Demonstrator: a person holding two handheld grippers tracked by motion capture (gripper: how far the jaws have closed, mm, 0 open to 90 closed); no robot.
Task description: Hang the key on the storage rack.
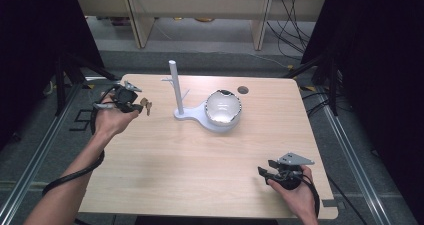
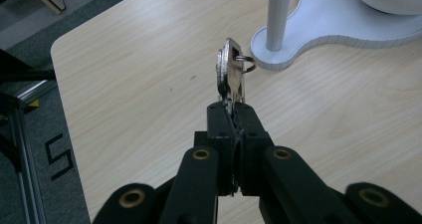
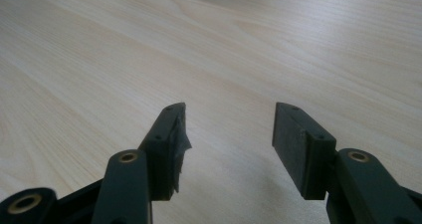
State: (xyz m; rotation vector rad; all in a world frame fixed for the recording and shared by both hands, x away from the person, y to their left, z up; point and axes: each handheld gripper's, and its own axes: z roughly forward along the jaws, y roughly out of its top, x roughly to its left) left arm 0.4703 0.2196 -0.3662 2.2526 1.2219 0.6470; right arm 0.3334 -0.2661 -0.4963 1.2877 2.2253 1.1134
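Keys (image 2: 230,72) are sitting clamped in the left gripper (image 2: 232,115) at upper left of the bench (image 1: 200,165); the right gripper (image 3: 226,134), lower right, is gaping wide.

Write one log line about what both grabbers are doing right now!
left gripper: shut on keys, held above table near white stand | right gripper: open, holding nothing, low over table
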